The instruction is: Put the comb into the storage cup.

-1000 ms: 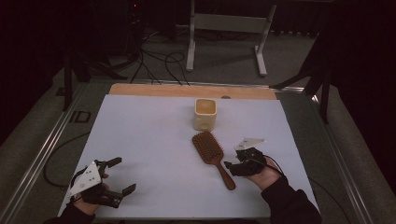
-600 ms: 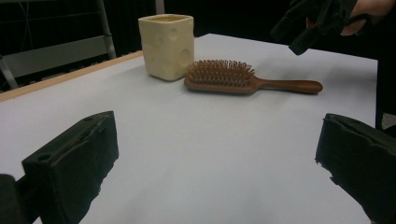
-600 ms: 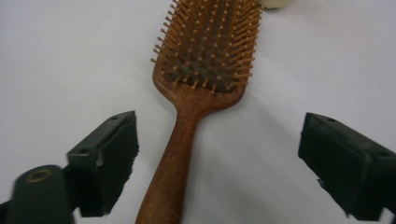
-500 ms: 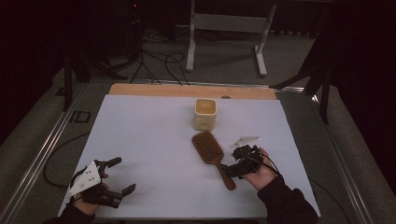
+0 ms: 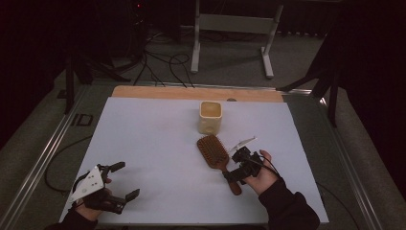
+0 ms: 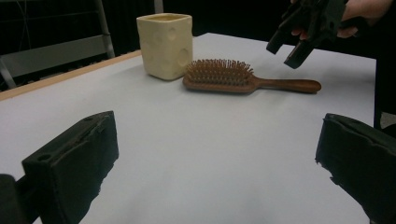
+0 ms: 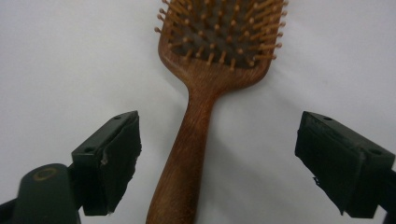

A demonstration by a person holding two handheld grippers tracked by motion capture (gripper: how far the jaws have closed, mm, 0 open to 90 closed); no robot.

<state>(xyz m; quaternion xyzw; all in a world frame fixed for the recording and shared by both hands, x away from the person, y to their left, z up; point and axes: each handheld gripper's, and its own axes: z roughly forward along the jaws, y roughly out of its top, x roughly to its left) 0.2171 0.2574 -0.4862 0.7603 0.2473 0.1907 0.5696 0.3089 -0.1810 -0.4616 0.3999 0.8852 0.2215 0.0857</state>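
A wooden hairbrush (image 5: 213, 149) lies bristles up on the white table sheet (image 5: 153, 134), its handle pointing to the near side. My right gripper (image 5: 233, 166) hovers over that handle, open. In the right gripper view the handle (image 7: 196, 116) runs between the two jaws with clear gaps on both sides of my right gripper (image 7: 219, 140). Its jaws have just been closing a little, and nothing touches the pads. My left gripper (image 5: 127, 179) rests at the near left, open and empty. The left gripper view looks past my left gripper (image 6: 215, 154) across the sheet at the brush (image 6: 219, 77).
A cream cup (image 5: 210, 117) with dimpled sides stands just beyond the brush head, also seen as the cup (image 6: 165, 44) in the left gripper view. A wooden strip (image 5: 191, 93) edges the far side of the table. Metal rails run along both sides.
My right hand has shifted slightly left, over the brush handle, and its jaws stand wider than a second ago. The left hand has stayed put.
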